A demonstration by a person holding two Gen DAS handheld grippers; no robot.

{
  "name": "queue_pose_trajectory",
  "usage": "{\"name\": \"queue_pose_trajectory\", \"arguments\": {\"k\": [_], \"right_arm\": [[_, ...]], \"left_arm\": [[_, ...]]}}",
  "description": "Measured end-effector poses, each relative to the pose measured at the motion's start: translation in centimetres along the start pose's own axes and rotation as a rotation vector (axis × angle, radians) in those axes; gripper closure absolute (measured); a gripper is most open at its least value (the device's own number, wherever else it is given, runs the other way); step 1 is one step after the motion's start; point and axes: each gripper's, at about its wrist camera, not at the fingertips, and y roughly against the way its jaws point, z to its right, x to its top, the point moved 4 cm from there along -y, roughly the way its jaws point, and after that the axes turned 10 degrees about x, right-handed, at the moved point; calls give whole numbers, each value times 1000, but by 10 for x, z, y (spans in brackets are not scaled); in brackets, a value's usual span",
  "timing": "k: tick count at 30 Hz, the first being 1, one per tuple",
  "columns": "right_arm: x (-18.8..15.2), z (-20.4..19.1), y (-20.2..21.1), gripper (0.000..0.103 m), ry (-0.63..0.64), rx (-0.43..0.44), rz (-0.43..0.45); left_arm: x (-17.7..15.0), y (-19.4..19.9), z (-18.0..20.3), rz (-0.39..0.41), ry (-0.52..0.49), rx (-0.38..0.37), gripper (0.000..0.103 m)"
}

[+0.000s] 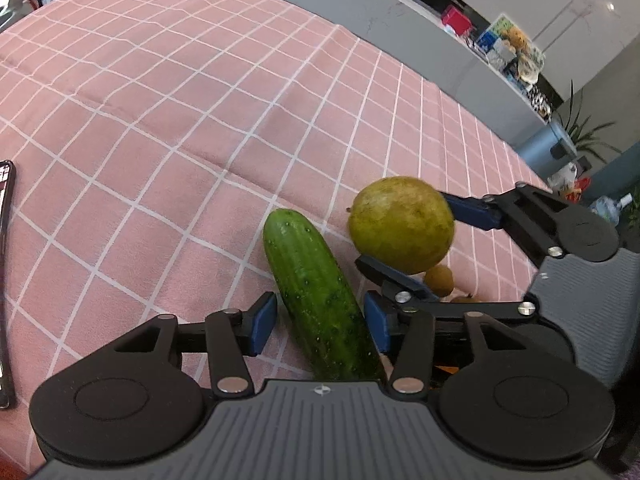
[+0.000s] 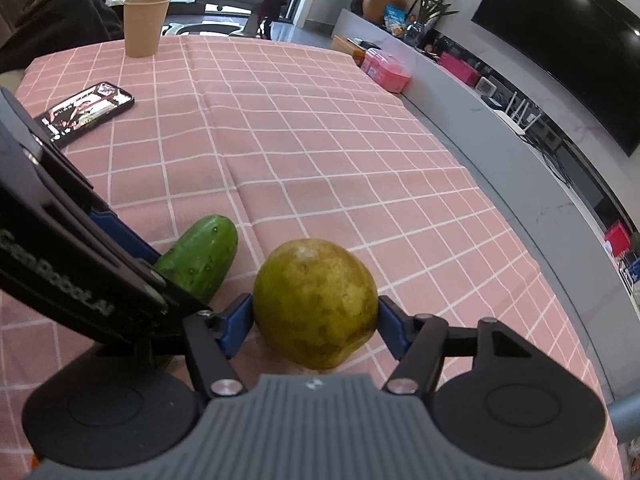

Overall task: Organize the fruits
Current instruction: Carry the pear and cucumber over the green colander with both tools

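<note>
A green cucumber (image 1: pixel 320 296) lies on the pink checked tablecloth (image 1: pixel 180 100), between the blue pads of my left gripper (image 1: pixel 320 322). The right pad touches it; a gap shows at the left pad. My right gripper (image 2: pixel 315 322) is shut on a yellow-green pear (image 2: pixel 316 300), held just above the cloth to the right of the cucumber (image 2: pixel 200 260). The pear (image 1: pixel 400 224) and right gripper also show in the left wrist view. Small brown fruits (image 1: pixel 440 280) lie below the pear, partly hidden.
A phone (image 2: pixel 86 110) lies at the left of the table, and a paper cup (image 2: pixel 143 26) stands at the far edge. The table's right edge (image 2: pixel 500 200) drops beside a grey bench with boxes.
</note>
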Motion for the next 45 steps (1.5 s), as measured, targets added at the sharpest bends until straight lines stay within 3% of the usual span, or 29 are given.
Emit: {"name": "queue_pose_trajectory", "arguments": {"k": [4, 6, 11, 18, 27, 34, 39, 45], "right_arm": [[-5, -1, 13, 41, 3, -34, -1], [-7, 1, 22, 41, -8, -48, 5], [-11, 4, 55, 41, -30, -85, 28], [-29, 8, 104, 40, -82, -110, 28], [-56, 15, 166, 40, -120, -198, 45], [-81, 32, 221, 40, -147, -279, 29], [-114, 50, 242, 40, -216, -300, -69], [-158, 61, 241, 40, -278, -281, -189]], "left_arm": [[-1, -1, 6, -19, -18, -13, 43], [-1, 0, 8, -16, -21, -23, 51], [-2, 0, 11, -6, -24, -13, 53], [-7, 32, 29, 96, -85, 30, 57], [-11, 102, 72, 252, -190, -59, 61], [-13, 149, 143, 317, -345, -198, 61], [-20, 140, 198, 282, -433, -295, 61], [-28, 91, 240, 125, -465, -376, 61]]}}
